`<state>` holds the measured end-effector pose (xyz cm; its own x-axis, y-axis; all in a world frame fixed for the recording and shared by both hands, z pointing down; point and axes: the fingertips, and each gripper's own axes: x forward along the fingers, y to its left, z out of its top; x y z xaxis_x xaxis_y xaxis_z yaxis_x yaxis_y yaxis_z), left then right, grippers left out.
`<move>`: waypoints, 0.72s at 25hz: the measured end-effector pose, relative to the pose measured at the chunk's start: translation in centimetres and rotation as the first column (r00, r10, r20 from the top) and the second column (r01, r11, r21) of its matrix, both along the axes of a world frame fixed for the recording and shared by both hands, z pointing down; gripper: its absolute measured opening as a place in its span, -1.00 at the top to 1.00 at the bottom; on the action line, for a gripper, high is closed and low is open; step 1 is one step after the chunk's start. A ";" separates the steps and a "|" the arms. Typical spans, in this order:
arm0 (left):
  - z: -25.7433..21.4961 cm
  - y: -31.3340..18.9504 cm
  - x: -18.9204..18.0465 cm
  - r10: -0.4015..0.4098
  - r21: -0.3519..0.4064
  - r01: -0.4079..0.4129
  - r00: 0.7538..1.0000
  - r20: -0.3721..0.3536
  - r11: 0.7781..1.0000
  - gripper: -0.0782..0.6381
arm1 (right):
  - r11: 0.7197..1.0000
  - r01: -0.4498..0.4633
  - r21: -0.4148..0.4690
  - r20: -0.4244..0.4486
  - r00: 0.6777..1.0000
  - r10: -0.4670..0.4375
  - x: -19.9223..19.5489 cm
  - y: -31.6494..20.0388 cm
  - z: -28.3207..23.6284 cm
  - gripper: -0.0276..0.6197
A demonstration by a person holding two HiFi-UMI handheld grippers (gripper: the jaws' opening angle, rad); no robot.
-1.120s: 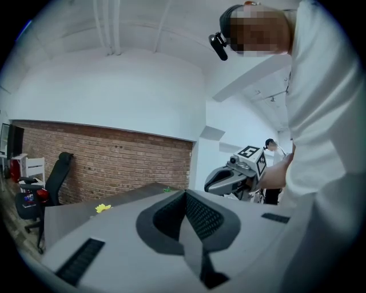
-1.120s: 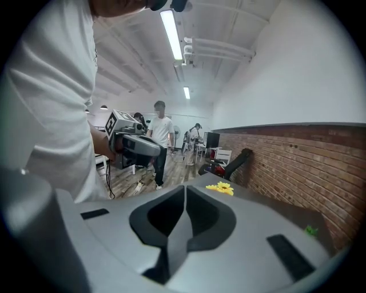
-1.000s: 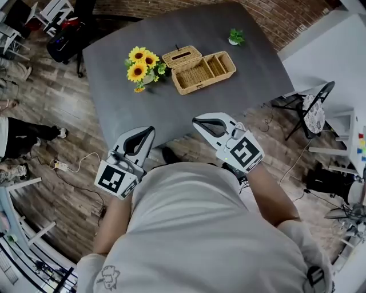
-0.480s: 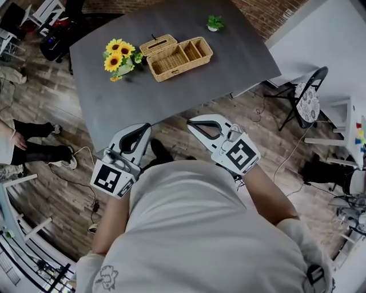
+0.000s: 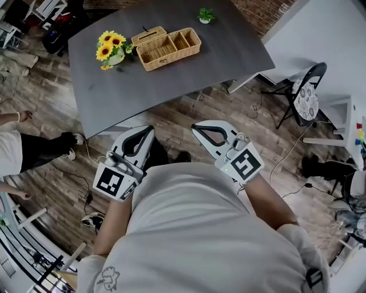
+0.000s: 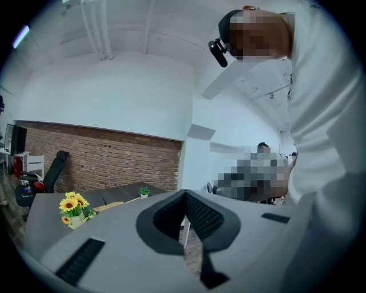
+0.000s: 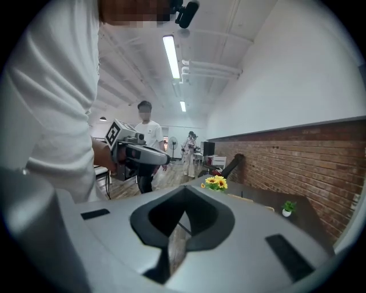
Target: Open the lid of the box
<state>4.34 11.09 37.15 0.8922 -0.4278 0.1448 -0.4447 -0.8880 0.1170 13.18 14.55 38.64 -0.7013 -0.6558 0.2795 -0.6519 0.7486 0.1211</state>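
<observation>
The wicker box (image 5: 167, 47) stands on the far part of the dark grey table (image 5: 166, 80), its woven lid (image 5: 148, 36) lying flat on the box's left end. The other compartments are uncovered. Both grippers hang close to my body over the wooden floor, well short of the table. My left gripper (image 5: 150, 130) has its jaws shut with nothing between them, and so does my right gripper (image 5: 195, 125). In the left gripper view the shut left gripper (image 6: 184, 192) points toward the table, with the box (image 6: 112, 205) small in the distance.
A sunflower bunch (image 5: 110, 47) stands left of the box and a small potted plant (image 5: 205, 15) at the table's far edge. A folding chair (image 5: 304, 103) stands at the right. Another person's legs (image 5: 40, 146) are at the left, and more people stand across the room.
The table and box have slid up and to the left in the head view and look smaller, so I stand farther from them. Both grippers have stayed shut near my body.
</observation>
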 end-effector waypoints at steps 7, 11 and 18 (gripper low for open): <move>-0.5 2.4 0.0 -0.034 0.018 0.033 0.999 0.009 0.999 0.75 | 0.998 -0.037 0.050 0.096 0.995 0.032 0.7 2.1 -2.0 0.90; -1.3 2.6 -0.5 -0.055 0.033 0.055 0.998 0.007 0.998 0.75 | 0.995 -0.073 0.071 0.167 0.984 0.060 0.6 2.6 -3.5 0.90; -1.7 3.4 -1.2 -0.060 0.051 0.060 0.998 0.009 0.997 0.75 | 0.996 -0.052 0.076 0.153 0.987 0.040 -0.3 3.2 -3.5 0.90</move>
